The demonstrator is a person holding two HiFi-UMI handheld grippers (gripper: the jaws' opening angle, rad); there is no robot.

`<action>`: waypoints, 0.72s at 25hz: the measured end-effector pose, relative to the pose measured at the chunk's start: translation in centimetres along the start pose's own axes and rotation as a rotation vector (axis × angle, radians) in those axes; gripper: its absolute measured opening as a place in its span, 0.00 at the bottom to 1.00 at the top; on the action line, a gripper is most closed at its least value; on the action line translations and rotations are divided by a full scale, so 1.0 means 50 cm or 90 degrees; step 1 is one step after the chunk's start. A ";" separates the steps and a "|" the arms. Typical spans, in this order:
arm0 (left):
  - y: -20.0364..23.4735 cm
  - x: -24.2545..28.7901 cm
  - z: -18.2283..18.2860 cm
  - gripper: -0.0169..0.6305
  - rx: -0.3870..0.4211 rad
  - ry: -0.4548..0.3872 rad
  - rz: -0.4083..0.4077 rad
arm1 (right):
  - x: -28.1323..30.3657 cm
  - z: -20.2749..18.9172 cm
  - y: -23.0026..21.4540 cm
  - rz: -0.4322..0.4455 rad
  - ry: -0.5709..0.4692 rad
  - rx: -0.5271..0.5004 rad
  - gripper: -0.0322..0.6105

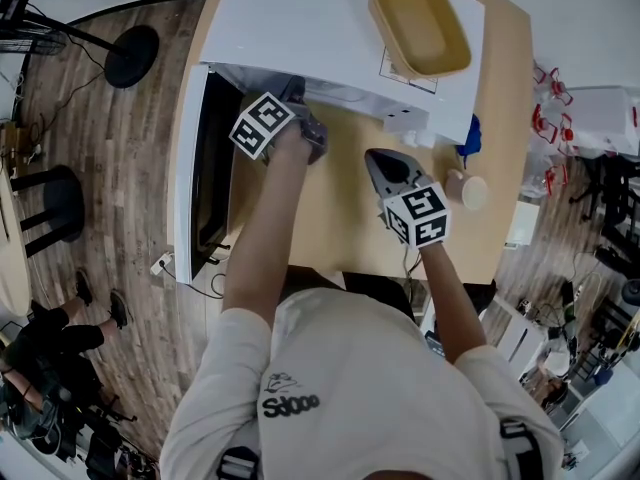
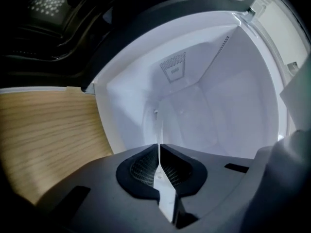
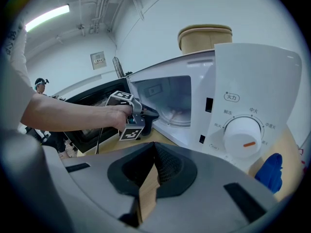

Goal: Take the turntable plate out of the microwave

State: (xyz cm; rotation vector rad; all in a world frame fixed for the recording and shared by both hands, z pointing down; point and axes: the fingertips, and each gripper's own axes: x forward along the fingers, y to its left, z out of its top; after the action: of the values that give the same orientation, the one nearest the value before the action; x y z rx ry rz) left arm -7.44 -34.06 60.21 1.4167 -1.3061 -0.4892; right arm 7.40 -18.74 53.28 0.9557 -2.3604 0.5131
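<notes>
The plate [image 3: 174, 114] (clear glass, only faintly seen) lies inside the open microwave [image 1: 300, 28] on the counter [image 1: 340, 218]. Its near rim is pinched by the closed left hand-held gripper [image 2: 158, 147]. An empty bowl [image 1: 420, 23] is set on the microwave's top. The right hand-held gripper [image 3: 154, 147] is closed on nothing, over the counter to the right. Most of the plate cannot be made out.

L tongs [image 2: 159, 153] pinched on plate [image 2: 156, 127] rim, arm outstretched; R tongs [image 3: 153, 154] closed, empty, nearer body.
</notes>
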 end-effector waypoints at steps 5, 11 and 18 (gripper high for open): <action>0.016 -0.030 -0.004 0.06 -0.022 -0.025 0.009 | 0.006 0.000 0.004 0.000 -0.002 0.006 0.06; 0.028 -0.051 -0.018 0.05 -0.037 -0.027 0.014 | 0.015 0.005 0.019 0.005 -0.009 0.012 0.06; 0.025 -0.059 -0.030 0.05 -0.048 -0.033 0.006 | 0.022 0.006 0.021 0.003 -0.012 0.022 0.06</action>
State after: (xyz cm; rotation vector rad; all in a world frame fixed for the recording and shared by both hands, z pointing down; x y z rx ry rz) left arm -7.62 -30.54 60.76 1.3433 -1.3217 -0.5655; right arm 5.85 -18.74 53.58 0.9743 -2.3790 0.5497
